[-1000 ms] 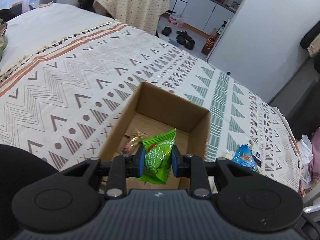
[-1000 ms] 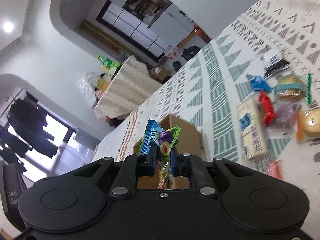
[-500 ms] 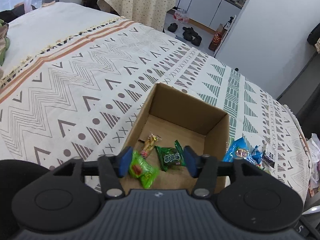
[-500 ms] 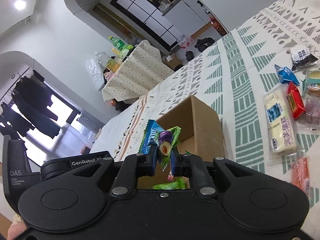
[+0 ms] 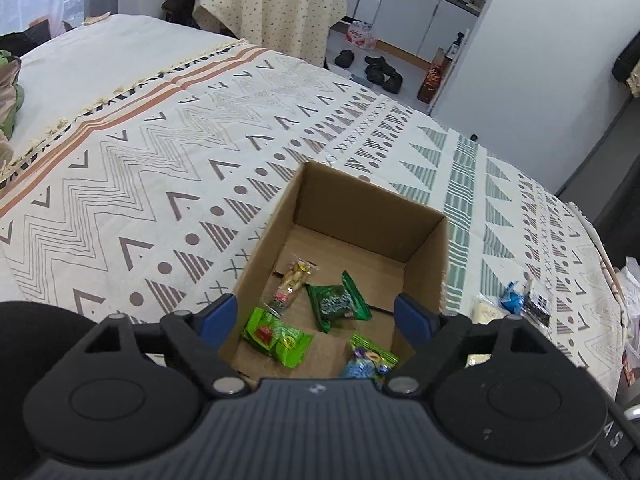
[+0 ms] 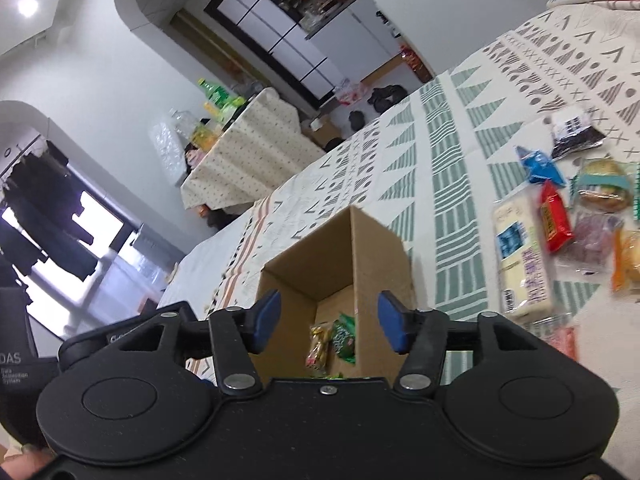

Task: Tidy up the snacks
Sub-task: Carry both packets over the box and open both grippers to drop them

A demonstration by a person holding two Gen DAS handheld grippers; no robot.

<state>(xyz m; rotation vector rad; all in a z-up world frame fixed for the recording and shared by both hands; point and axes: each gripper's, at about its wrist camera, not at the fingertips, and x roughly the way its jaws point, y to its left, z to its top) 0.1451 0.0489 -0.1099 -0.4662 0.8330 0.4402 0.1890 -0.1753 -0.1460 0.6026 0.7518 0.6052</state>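
Observation:
An open cardboard box (image 5: 360, 216) stands on the patterned bedspread (image 5: 160, 168). Inside lie a bright green packet (image 5: 278, 336), a dark green packet (image 5: 338, 302), a clear-wrapped candy (image 5: 292, 282) and a blue-and-green packet (image 5: 368, 362). My left gripper (image 5: 316, 316) hangs above the box's near side, jaws opening wide and holding nothing. My right gripper (image 6: 329, 320) hovers over the box (image 6: 380, 248) from its other side, jaws also opening with nothing between them. Below it I see the dark green packet (image 6: 345, 338) and the candy (image 6: 319, 346).
Loose snacks lie on the bedspread right of the box: a pale yellow pack (image 6: 520, 256), a red packet (image 6: 554, 222), a blue packet (image 6: 540, 164), a black packet (image 6: 576, 132) and a wrapped bun (image 6: 602, 188). A cloth-covered table (image 5: 272, 4) stands beyond the bed.
Both grippers went from shut on packets to open. The bright green packet fell from the left jaws into the box, and the blue-and-green packet dropped from the right jaws into it.

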